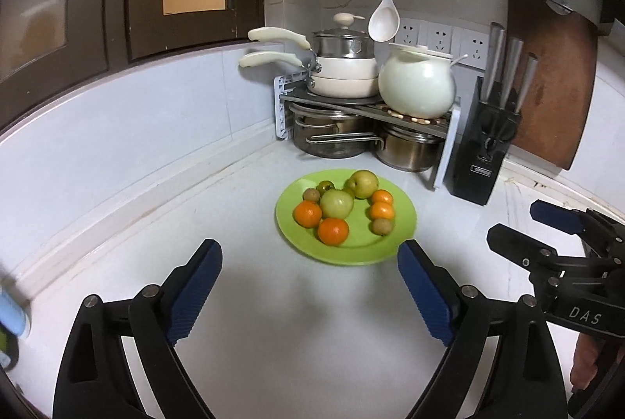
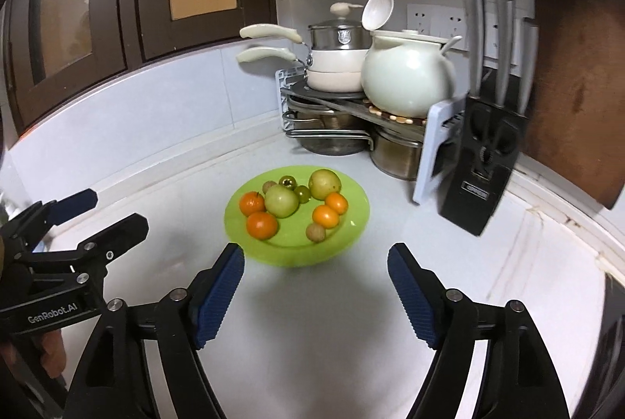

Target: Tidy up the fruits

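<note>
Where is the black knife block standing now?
In both wrist views the black knife block stands on the white counter at the right, between the two-tier metal pot rack and the leaning brown wooden cutting board.

Ahead of the jaws, the white countertop [image 1: 164, 223] bears 1 green plate [image 1: 402, 219], a pot rack [image 1: 443, 157] and a black knife block [image 1: 478, 161] beyond.

The black, blue-padded left gripper [image 1: 310, 262] and right gripper [image 2: 316, 264] are held side by side, angled downward, jaws spread wide and empty.
</note>
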{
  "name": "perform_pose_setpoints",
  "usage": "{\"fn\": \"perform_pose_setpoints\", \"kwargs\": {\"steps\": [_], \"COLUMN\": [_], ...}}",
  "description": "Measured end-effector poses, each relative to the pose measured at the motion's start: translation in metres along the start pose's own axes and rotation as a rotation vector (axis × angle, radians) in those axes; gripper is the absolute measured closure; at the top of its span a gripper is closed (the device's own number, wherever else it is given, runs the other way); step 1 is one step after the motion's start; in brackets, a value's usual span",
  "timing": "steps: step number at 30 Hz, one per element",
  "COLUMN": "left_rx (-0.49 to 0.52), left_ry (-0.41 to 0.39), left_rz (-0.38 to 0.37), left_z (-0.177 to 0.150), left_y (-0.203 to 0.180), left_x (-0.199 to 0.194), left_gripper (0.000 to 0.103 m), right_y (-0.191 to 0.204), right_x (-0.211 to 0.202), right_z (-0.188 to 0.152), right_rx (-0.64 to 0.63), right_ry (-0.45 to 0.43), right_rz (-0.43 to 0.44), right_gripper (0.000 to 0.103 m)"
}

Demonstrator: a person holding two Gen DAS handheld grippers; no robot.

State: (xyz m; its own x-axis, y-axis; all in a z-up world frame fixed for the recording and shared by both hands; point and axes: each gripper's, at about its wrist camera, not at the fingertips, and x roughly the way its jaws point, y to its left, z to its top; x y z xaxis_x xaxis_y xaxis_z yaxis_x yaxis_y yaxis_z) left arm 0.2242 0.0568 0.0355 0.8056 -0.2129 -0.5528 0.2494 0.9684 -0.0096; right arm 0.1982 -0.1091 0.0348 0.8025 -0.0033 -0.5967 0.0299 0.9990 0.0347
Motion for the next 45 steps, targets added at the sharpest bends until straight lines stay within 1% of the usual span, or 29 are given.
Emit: {"fn": "perform_pose_setpoints", "kwargs": {"steps": [5, 8, 12, 22, 34, 45], "left_rx": [-0.014, -0.017, -0.025, -0.032, -0.044, -0.028], "left_ry": [-0.021, -0.023, -0.037, -0.077, -0.079, -0.095], "left_rz": [0.027, 0.030, 0.055, 0.085, 0.095, 0.111], "left_z": [-0.017, -0.026, -0.035, -0.059, -0.079, -0.086], "left_y": [-0.009, -0.017, -0.025, -0.048, -0.060, -0.069], "left_x": [-0.029, -0.048, -0.070, -0.124, -0.158, -0.174], "left_gripper": [0.005, 0.003, 0.000, 0.000, 0.000, 0.000], "right_y": [-0.003, -0.005, -0.009, -0.013, -0.010, -0.013], "right_x": [-0.028, -0.044, -0.070, -0.117, -0.153, -0.165], "right_z": [-0.015, -0.023, -0.034, -0.058, -0.081, -0.090], "right_rx": [-0.002, -0.007, -0.007, -0.018, -0.035, -0.039], "right_ry": [-0.011, -0.014, -0.035, -0.065, -0.071, -0.076], "right_rz": [0.013, 0.023, 0.027, 0.036, 0.053, 0.055], "right_gripper": [0.024, 0.022, 0.020, 0.018, 0.018, 0.018]}}
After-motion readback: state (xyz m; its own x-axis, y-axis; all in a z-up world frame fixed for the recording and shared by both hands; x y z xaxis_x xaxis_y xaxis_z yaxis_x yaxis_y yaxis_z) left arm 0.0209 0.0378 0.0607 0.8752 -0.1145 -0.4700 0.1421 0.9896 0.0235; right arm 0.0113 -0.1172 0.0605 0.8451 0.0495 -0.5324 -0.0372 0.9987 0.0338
